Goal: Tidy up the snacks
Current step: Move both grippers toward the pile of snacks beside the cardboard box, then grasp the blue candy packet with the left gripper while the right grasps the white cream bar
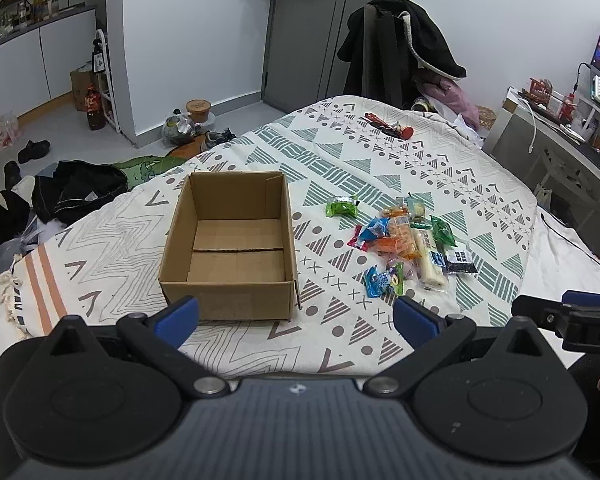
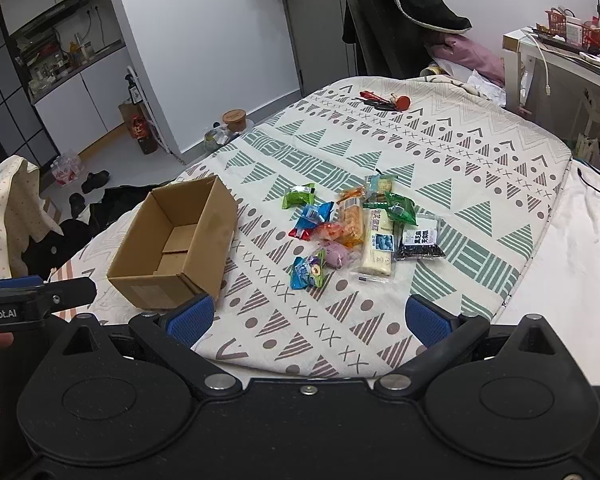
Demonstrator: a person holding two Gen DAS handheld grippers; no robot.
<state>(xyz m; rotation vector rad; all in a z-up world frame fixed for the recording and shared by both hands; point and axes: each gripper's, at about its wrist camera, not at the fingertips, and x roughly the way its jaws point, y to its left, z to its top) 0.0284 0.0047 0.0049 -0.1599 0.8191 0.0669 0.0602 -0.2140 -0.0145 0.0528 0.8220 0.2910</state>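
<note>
A bed (image 1: 380, 168) fills most of both views, covered by a cream spread printed with green and brown triangles, crosses and dots. Beyond its far end stands a chair draped with a black coat (image 1: 404, 40), and to the right a desk (image 1: 560, 128) carries a keyboard and a lit screen.

On the spread sits an open cardboard box (image 1: 230, 240), upright, with nothing inside but its folded bottom flaps. To its right, apart from it, lies a loose heap of snack packets (image 2: 356, 224). The longest is a pale cream bar in clear wrap (image 2: 377, 246), with a dark packet of black seeds (image 2: 420, 240) just beside it on the right. An orange packet (image 2: 349, 216) lies against the bar's left side. A green packet (image 2: 299, 195) rests alone, between the heap and the box, and a small blue packet (image 2: 306, 273) lies at the near edge of the heap.

The left tongs (image 1: 296, 318) hang low above the near edge of the bed, in front of the box, spread wide and holding nothing. The right tongs (image 2: 308, 316) hover nearer the snacks, likewise spread wide and bare.
</note>
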